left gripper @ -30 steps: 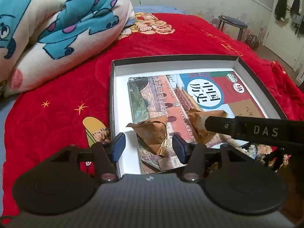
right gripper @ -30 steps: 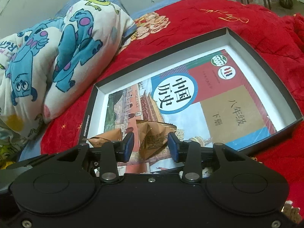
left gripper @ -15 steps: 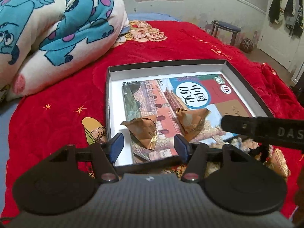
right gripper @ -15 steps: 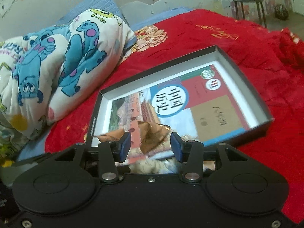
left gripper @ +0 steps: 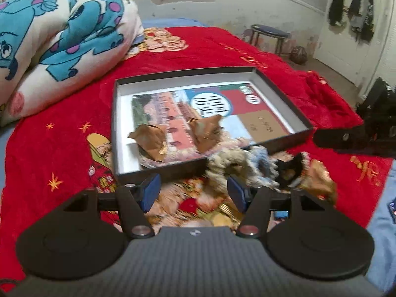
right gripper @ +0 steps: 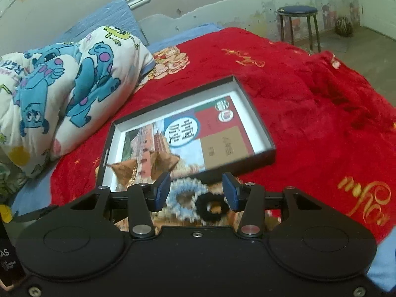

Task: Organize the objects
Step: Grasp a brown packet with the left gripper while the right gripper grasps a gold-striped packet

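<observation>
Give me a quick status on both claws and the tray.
Left claw open, empty. Right claw open, empty. Two brown packets lie in tray; scrunchies outside. Nothing blocking.

A shallow box [right gripper: 262, 133] lies on the bed [right gripper: 321, 123], holding a textbook [right gripper: 222, 138] with two crumpled wrappers [right gripper: 162, 162] on it. Before the box lie two scrunchies [right gripper: 180, 198]; a rolled quilt [right gripper: 61, 94] sits left, a stool [right gripper: 298, 22] behind.
</observation>
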A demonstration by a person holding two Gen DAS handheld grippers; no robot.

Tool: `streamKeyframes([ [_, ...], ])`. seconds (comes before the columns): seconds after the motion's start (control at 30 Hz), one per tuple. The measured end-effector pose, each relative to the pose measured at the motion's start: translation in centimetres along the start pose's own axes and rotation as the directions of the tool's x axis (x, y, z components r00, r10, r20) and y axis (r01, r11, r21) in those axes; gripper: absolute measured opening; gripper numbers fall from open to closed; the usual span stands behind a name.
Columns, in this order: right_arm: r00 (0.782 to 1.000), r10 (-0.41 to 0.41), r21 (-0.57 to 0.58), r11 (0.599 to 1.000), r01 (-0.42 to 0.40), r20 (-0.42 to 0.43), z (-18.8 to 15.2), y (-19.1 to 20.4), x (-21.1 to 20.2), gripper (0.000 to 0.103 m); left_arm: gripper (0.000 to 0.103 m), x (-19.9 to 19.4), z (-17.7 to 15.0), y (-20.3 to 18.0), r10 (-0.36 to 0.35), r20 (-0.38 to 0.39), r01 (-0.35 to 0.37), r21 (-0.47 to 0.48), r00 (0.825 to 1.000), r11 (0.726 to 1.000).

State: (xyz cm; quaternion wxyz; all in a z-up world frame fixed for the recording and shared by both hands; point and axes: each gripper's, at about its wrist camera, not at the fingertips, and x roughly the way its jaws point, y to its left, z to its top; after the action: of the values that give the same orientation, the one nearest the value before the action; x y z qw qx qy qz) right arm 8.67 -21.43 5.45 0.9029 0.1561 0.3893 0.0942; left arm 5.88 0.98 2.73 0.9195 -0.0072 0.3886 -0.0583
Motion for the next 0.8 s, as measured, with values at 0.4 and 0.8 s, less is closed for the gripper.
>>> streamKeyframes([
  [0.4, 0.997, -0.02, 0.125, 0.992, 0.029, -0.075, -3.0, -3.9, 1.1, 0.046, 0.074, 2.2, -2.1, -3.6, -0.154, -0.074, 0.155, 0.002, 0.985, 0.988],
  [0.8, 0.986, -0.038, 0.19, 0.979, 0.069, -0.161, -3.8, -5.6, 4.6, 0.045, 0.056, 5.5, -3.0, -4.6, -0.151, -0.135, 0.15, -0.012, 0.979, 0.989],
])
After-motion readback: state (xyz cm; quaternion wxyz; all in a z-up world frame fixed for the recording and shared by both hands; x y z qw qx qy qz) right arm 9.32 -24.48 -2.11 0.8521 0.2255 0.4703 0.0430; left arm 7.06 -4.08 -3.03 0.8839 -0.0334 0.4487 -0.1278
